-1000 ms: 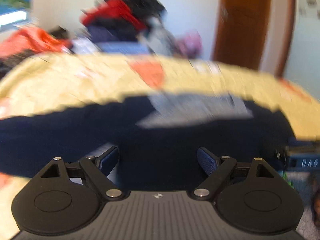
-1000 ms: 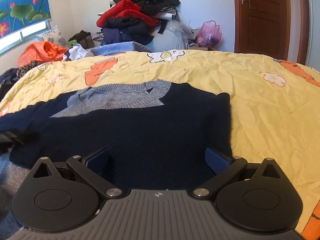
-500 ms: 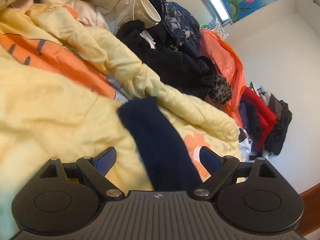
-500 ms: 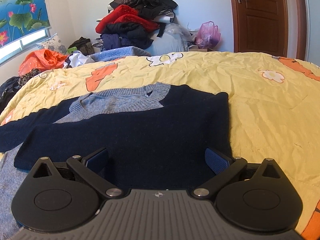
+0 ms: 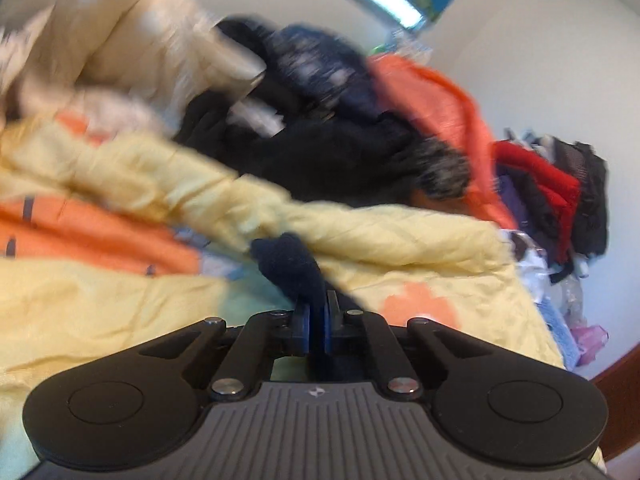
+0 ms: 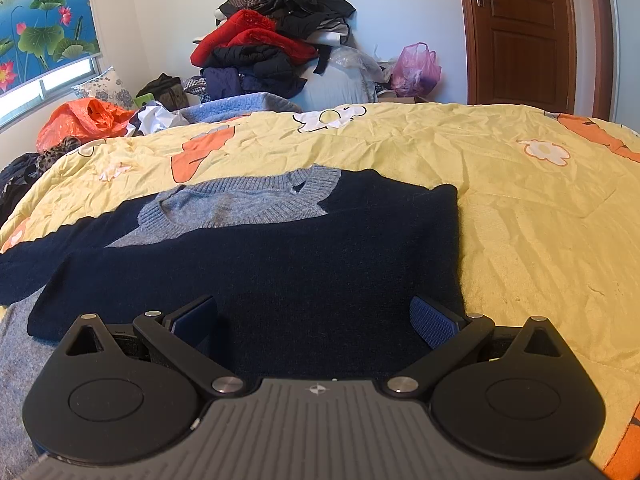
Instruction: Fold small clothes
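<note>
A navy sweater point(image 6: 288, 256) with a grey collar panel lies flat on the yellow bedspread point(image 6: 520, 208), its right sleeve folded in and its left sleeve stretched out to the left. My right gripper point(image 6: 314, 318) hovers open over the sweater's lower hem, with nothing between its fingers. In the left wrist view my left gripper point(image 5: 316, 316) is shut on the navy sleeve end point(image 5: 290, 268), whose cuff bunches up beyond the pads over the yellow bedspread point(image 5: 400, 236). That view is blurred.
A heap of red and dark clothes point(image 6: 272, 48) sits at the far wall beside a pink bag point(image 6: 416, 66) and a wooden door point(image 6: 520, 32). An orange bag point(image 6: 80, 120) and dark garments point(image 5: 320, 152) lie at the bed's left side. A grey cloth point(image 6: 20, 344) lies under the sweater's left edge.
My left gripper has closed on the navy sleeve end, which lay loose between its open fingers half a second ago. The right gripper has stayed open over the hem.
</note>
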`<state>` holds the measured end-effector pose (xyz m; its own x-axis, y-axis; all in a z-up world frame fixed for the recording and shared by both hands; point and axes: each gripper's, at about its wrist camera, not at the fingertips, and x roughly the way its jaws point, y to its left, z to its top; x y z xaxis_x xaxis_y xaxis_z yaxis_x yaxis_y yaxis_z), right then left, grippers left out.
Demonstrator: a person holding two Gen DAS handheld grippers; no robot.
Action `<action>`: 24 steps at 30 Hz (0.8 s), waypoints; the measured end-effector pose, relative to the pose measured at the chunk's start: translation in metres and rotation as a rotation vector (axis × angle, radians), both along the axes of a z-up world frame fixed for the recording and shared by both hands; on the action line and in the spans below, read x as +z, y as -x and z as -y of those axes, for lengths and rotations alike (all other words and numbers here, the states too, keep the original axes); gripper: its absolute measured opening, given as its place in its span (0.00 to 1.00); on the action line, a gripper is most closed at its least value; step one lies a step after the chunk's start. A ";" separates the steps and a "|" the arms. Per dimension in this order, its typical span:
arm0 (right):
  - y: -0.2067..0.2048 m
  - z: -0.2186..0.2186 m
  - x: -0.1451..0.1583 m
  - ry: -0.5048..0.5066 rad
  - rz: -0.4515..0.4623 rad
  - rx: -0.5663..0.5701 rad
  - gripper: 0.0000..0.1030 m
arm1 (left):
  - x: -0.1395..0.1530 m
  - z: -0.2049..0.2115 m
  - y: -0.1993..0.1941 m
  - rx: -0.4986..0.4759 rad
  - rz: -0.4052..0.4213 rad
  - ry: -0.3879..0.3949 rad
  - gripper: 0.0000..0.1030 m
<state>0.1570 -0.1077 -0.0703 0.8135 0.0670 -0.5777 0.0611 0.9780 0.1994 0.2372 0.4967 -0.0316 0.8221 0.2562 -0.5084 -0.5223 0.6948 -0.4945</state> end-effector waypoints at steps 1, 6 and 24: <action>0.000 0.000 0.000 0.000 0.000 0.000 1.00 | 0.011 0.015 0.002 -0.034 0.031 -0.034 0.05; 0.000 0.001 0.000 -0.004 0.002 0.000 1.00 | 0.052 0.144 0.024 -0.394 0.179 -0.183 0.05; 0.004 0.003 0.001 -0.031 0.013 -0.004 1.00 | -0.012 0.279 0.126 -0.847 0.097 -0.167 1.00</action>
